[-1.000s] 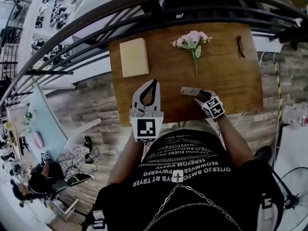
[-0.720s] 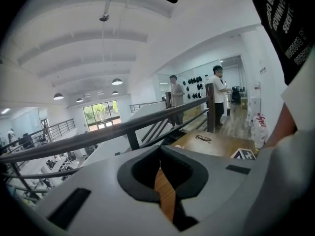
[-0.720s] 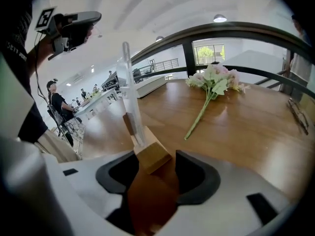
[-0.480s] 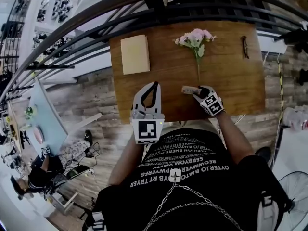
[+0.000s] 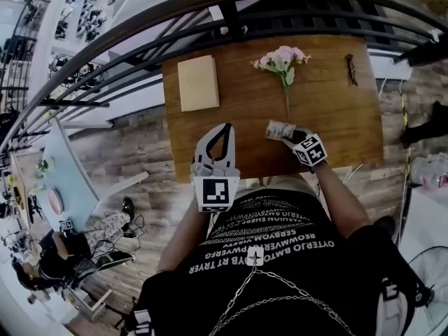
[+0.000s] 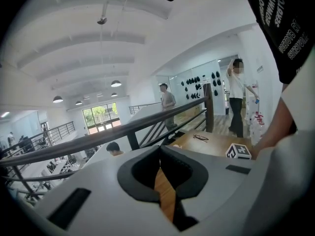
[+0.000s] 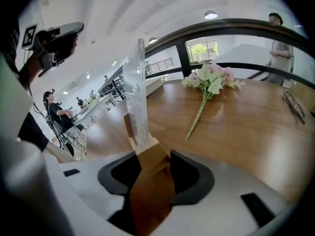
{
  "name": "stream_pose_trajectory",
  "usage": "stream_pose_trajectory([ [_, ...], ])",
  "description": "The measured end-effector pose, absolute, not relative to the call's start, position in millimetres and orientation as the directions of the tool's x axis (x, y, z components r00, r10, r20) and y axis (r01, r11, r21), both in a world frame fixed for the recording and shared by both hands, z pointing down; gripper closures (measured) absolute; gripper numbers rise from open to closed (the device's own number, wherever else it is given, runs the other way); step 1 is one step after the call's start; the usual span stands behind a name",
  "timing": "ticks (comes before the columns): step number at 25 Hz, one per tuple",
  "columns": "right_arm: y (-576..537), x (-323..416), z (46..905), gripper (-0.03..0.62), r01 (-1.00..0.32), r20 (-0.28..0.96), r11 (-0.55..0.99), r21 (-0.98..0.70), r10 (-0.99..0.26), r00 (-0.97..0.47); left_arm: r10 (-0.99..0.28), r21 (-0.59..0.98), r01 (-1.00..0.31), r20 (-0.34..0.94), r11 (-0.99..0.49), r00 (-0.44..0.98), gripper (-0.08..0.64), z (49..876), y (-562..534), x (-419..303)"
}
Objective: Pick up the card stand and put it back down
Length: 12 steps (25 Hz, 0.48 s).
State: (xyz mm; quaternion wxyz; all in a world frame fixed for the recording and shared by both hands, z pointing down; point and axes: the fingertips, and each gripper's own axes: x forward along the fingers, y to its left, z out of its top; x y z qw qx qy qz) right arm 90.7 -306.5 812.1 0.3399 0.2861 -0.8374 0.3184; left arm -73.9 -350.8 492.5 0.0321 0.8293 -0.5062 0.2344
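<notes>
On the table (image 5: pixel 329 110), right hand-held gripper (image 5: pixel 289 136), jaws just closing on card stand (image 5: pixel 278 129), left hand-held gripper (image 5: pixel 224 129) closed, empty

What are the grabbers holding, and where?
The right gripper has just been closing its jaws on the card stand, gripping its wooden base. The left gripper holds nothing.

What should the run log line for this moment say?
right gripper: jaws just been closing, now gripping card stand base | left gripper: shut, empty
</notes>
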Motion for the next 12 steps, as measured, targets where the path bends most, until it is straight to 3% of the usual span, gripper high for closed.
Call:
stream_pose_trajectory([
  [12, -297, 86, 738, 0.402, -0.694, 0.738, 0.648, -0.314, -0.294, -0.608, -0.859, -0.194, -0.867, 0.346, -0.46, 0.378, 0.532, 464, -323, -87],
])
